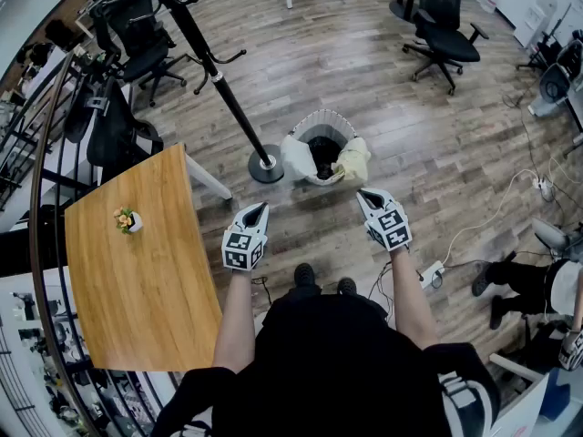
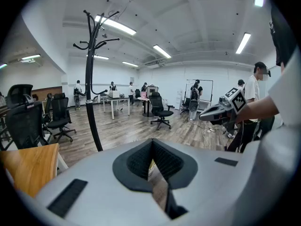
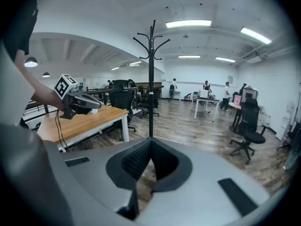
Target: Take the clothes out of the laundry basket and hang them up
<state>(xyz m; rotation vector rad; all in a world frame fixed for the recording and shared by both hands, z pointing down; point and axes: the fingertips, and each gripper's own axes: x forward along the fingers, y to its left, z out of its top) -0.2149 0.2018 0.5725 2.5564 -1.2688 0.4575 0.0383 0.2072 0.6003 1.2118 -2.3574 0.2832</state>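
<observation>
A white laundry basket (image 1: 339,119) stands on the wood floor just ahead of me. A white garment (image 1: 297,160) hangs over its left rim, a pale yellow one (image 1: 353,162) over its right rim, and something dark lies inside. A black coat stand (image 1: 219,85) rises just left of the basket on a round base (image 1: 266,164). My left gripper (image 1: 260,207) and right gripper (image 1: 364,192) hover short of the basket, both shut and empty. In the left gripper view the jaws (image 2: 152,142) meet, and so do the jaws (image 3: 150,142) in the right gripper view. Both views face the coat stand (image 2: 89,79) (image 3: 151,79).
A wooden table (image 1: 137,271) with a small flower pot (image 1: 127,219) is at my left. Black office chairs (image 1: 446,30) (image 1: 137,35) stand farther off. A power strip (image 1: 431,273) with cables lies on the floor at right, near a person's legs (image 1: 510,280).
</observation>
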